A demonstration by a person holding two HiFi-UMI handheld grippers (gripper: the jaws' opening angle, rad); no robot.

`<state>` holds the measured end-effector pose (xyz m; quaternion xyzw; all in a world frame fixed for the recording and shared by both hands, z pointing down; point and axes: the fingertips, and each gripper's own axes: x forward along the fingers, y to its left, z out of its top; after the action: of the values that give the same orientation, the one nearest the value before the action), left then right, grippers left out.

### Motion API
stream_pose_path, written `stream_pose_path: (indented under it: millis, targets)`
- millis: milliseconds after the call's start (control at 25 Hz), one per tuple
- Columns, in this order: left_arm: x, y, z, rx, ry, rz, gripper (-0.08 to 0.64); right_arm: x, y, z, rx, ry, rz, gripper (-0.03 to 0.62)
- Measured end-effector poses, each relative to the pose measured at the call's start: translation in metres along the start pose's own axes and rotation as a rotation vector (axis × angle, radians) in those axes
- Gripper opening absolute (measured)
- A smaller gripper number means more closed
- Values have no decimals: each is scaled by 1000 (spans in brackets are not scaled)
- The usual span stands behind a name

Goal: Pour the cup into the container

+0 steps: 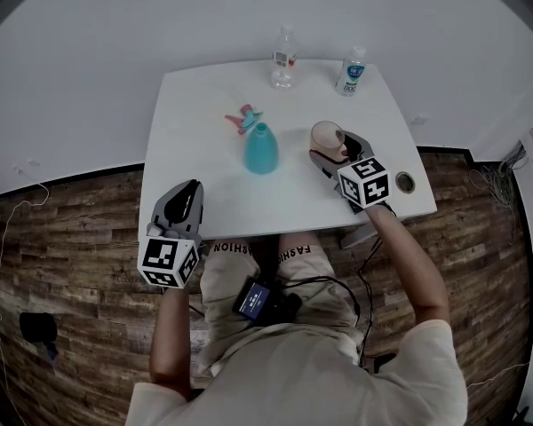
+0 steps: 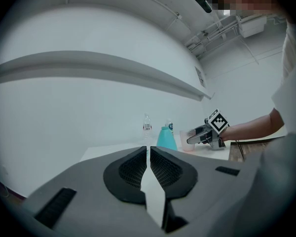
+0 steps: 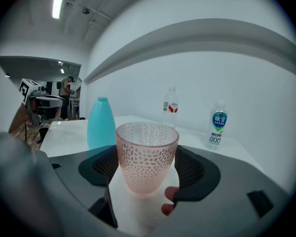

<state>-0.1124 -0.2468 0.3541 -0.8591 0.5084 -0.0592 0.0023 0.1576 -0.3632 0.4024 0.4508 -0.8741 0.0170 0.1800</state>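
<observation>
on the white worktop (image 1: 204,149), right side: right tongs (image 1: 330,147) clamped on the pink cup (image 1: 325,135), which stands upright. teal container (image 1: 261,148) sits near its left, apart. left tongs (image 1: 188,190) are pressed together, empty, at the front-left edge.

The white surface (image 1: 204,180) carried a clear bottle (image 1: 284,58) and a blue-labelled bottle (image 1: 352,70) at its far edge, a pink-and-teal thing (image 1: 243,119), a teal container (image 1: 261,148) and a pink cup (image 1: 325,137) near its right edge.
</observation>
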Motion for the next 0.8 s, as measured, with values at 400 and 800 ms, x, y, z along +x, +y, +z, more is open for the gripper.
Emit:
stream_pose_path:
  millis: [400,800]
  targets:
    - [-1,-1,-2,1,7,-1,26,1,-3,-4,19,4,0,357]
    - [2,-1,-4,1,15,-4,27,2,-5,-4,26,1,26,357]
